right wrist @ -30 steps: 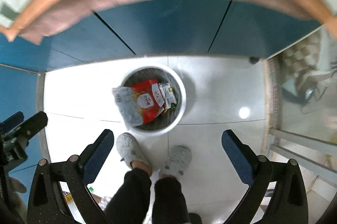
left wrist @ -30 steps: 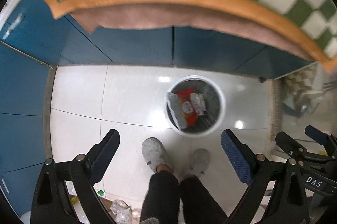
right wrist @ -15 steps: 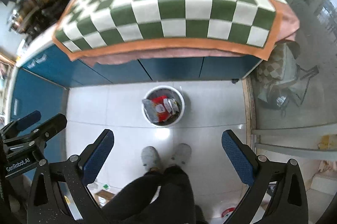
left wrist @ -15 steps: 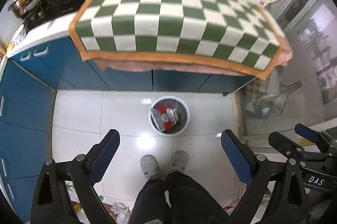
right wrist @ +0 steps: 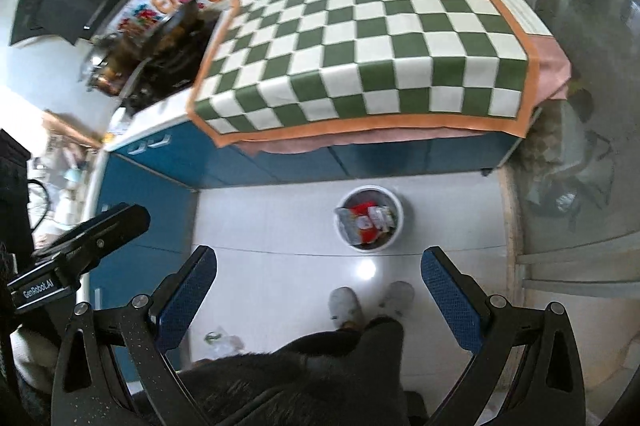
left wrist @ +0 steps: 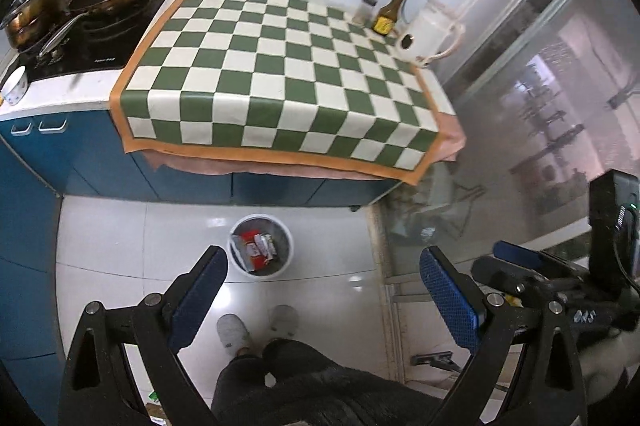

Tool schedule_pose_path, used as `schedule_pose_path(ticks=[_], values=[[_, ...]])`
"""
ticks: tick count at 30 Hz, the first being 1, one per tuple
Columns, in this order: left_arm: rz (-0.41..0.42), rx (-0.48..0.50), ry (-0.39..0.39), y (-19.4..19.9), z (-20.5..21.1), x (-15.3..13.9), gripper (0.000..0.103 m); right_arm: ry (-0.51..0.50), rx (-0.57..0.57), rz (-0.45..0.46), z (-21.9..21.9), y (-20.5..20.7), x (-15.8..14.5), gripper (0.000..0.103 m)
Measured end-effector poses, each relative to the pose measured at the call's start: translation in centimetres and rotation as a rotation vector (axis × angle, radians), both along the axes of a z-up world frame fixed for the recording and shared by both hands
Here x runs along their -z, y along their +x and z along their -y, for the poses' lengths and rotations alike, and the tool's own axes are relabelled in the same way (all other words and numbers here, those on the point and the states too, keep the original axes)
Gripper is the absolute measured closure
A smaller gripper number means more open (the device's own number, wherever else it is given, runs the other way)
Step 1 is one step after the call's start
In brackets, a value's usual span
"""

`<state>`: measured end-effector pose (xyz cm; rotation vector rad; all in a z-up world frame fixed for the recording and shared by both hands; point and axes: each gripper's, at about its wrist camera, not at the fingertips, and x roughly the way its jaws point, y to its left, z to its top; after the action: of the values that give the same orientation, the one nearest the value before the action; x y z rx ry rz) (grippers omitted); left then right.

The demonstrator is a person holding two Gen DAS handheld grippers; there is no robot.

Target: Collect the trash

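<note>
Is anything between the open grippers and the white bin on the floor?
Nothing visible blocks it: bare floor tiles lie between the left gripper, the right gripper and the white round waste bin.

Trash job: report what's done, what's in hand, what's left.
Done: wrappers sit in the bin on the floor, and the checkered cloth shows no litter. In hand: nothing; the left gripper and right gripper are open and empty. Left: maybe the crumpled scrap on the floor.

Left tongs point(left wrist: 322, 290) spread, empty; wrappers point(left wrist: 256, 249) in bin point(left wrist: 286, 258).
</note>
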<state>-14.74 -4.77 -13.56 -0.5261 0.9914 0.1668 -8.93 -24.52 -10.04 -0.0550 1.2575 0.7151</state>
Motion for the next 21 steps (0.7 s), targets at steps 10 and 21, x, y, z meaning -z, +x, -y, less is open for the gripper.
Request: schedule_pose_path(ticks=[10, 21], values=[[0.029, 0.015, -0.054, -1.2, 0.2, -2.4, 0.005, 0.035, -0.065, -0.023, -0.8, -0.6, -3.0, 0.0], [0.03, 0.001, -0.079, -1.2, -0.1, -2.3, 0.005, 0.038, -0.09, -0.042, -1.6, -0.6, -3.5, 0.0]])
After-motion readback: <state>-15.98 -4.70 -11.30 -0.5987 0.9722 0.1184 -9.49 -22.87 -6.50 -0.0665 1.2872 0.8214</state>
